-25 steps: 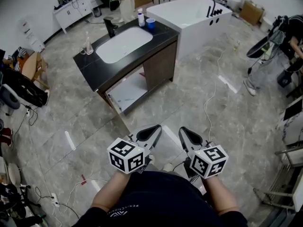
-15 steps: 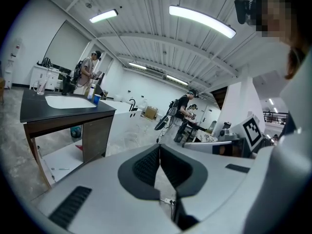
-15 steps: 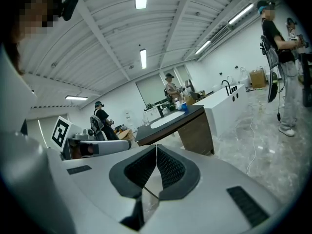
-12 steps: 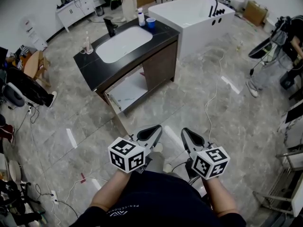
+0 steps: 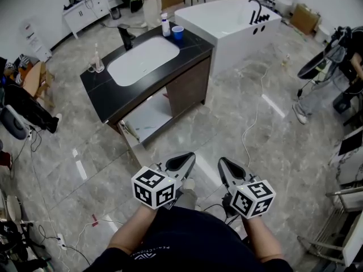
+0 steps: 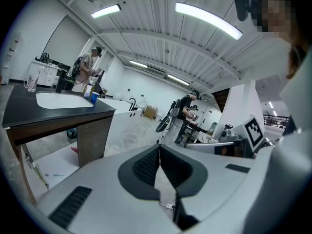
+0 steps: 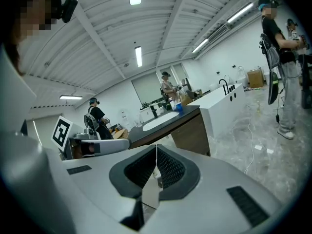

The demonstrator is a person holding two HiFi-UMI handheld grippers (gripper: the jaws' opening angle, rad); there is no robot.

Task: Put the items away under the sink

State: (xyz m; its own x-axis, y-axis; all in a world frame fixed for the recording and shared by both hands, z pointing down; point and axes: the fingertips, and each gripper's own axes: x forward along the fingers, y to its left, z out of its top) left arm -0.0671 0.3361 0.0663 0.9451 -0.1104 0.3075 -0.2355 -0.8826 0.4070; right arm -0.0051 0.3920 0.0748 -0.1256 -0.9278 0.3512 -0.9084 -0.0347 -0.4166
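A black-topped vanity (image 5: 108,98) with a white basin (image 5: 139,60) stands ahead on the floor. On its top are a white bottle (image 5: 165,24), a blue cup (image 5: 177,33), a black tap (image 5: 123,37) and a clear glass (image 5: 95,66). Below the basin the cabinet (image 5: 148,117) is open, its door (image 5: 128,135) swung out. My left gripper (image 5: 185,158) and right gripper (image 5: 223,162) are held close to my body, well short of the vanity, both shut with nothing in them. The left gripper view shows the basin (image 6: 62,99) and blue cup (image 6: 93,98).
A white bathtub (image 5: 227,21) stands just right of the vanity. Cables (image 5: 252,118) trail over the marble floor. A person (image 5: 346,55) with equipment stands at the right edge. Clutter and a chair (image 5: 25,106) line the left side.
The head view has shifted, so the vanity now sits a little further left and lower in the picture. Both grippers stay shut in much the same place.
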